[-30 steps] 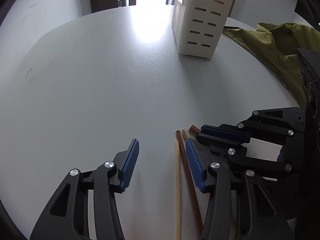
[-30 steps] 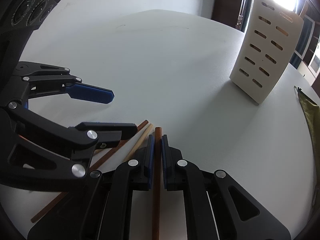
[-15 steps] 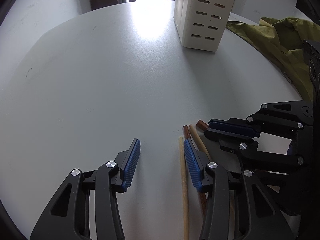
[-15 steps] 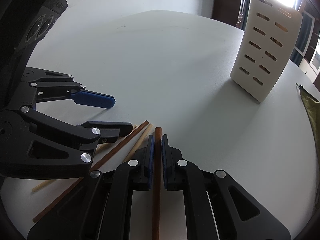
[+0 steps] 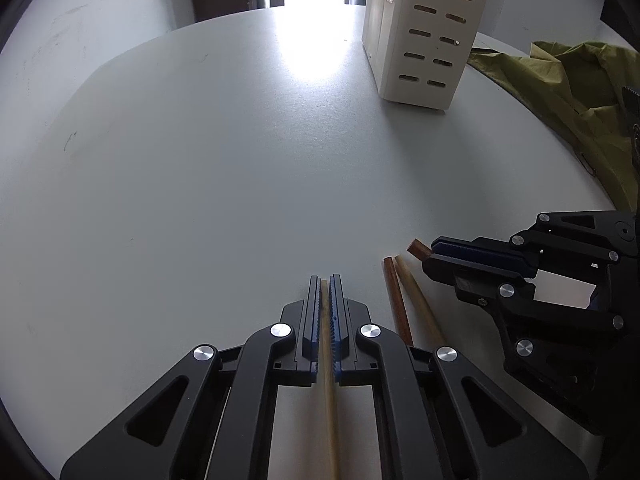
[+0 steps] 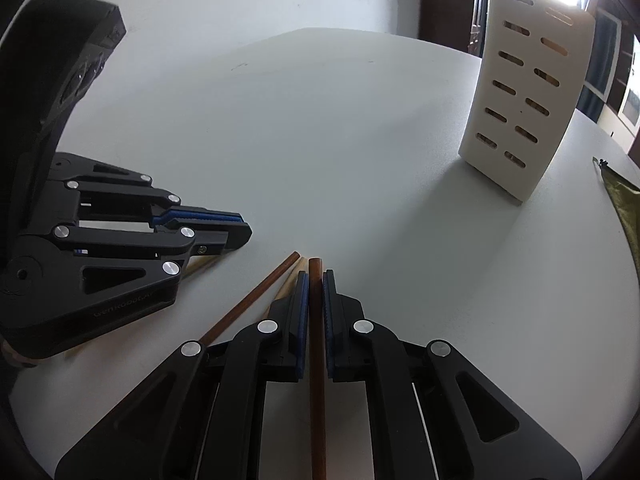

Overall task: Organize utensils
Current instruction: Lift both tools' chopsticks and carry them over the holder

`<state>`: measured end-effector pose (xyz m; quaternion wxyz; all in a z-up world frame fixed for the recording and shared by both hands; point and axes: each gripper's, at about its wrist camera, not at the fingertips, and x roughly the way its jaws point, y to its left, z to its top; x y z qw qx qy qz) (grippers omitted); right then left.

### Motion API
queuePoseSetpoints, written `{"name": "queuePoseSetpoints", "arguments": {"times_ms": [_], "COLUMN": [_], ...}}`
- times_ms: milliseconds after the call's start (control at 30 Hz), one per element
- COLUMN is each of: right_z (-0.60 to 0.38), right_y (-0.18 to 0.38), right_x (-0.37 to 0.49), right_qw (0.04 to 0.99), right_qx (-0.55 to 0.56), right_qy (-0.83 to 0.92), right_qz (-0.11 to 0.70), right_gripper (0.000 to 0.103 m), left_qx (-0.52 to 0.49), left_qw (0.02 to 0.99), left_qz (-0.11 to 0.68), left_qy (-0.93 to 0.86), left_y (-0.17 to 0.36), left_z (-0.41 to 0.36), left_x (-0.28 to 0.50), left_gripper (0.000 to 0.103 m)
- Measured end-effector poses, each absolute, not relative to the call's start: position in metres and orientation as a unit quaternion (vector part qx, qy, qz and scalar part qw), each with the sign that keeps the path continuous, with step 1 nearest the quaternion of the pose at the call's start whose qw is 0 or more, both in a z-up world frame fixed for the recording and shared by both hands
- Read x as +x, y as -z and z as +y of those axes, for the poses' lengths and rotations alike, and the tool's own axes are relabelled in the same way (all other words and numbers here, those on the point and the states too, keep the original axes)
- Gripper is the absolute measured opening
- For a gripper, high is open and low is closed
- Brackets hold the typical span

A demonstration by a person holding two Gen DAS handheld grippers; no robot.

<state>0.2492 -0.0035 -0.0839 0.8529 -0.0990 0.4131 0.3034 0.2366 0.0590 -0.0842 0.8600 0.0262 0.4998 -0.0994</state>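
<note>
My left gripper (image 5: 325, 280) is shut on a light wooden chopstick (image 5: 329, 360) low over the white table (image 5: 200, 168). My right gripper (image 6: 315, 276) is shut on a dark brown chopstick (image 6: 317, 360). Between the two grippers, a second dark chopstick (image 5: 396, 296) and a second light chopstick (image 5: 418, 300) lie loose on the table; they also show in the right wrist view, dark (image 6: 248, 300) and light (image 6: 290, 284). A cream slotted utensil holder (image 5: 424, 36) stands upright at the far right, also in the right wrist view (image 6: 524, 92).
An olive-green cloth (image 5: 576, 96) lies on the table at the right edge, beyond the right gripper (image 5: 460, 256). The left gripper body (image 6: 120, 240) sits at the left of the right wrist view. A wall and dark doorway lie behind the table.
My left gripper moved right over the light chopstick and shut on it. The right gripper stayed shut on the dark chopstick and barely moved.
</note>
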Motion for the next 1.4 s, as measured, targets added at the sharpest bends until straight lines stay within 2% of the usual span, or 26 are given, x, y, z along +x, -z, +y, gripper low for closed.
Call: {"name": "queuePoseSetpoints", "arguments": {"times_ms": [233,367,633,800,1200,1400], "right_z": [-0.027,-0.043,-0.077,-0.091,-0.122,-0.13], "right_y": [0.052,0.016,-0.071,-0.107,-0.179,-0.196], "right_x": [0.248,0.233,0.193,0.193,0.263,0.313], "right_qw": [0.845,0.827,0.851,0.86,0.914,0.94], "right_qx": [-0.001,0.066,0.104,0.114,0.09,0.082], "right_qy": [-0.368,-0.431,-0.458,-0.461,-0.38,-0.325], "right_qz": [0.388,0.354,0.233,0.186,0.111,0.065], "right_gripper": [0.007,0.008,0.007,0.007,0.007,0.007], "left_qx": [-0.038,-0.063,-0.084,-0.086,-0.121,-0.133], "left_qw": [0.878,0.886,0.913,0.927,0.949,0.959], "left_qz": [0.463,0.44,0.355,0.311,0.234,0.178], "left_qy": [0.115,0.131,0.182,0.189,0.174,0.175], "left_y": [0.056,0.03,-0.054,-0.101,-0.17,-0.197], "left_z": [0.075,0.078,0.078,0.071,0.042,0.008], "left_x": [0.232,0.221,0.176,0.171,0.25,0.3], "left_gripper": [0.004,0.004,0.004,0.004,0.004,0.003]}}
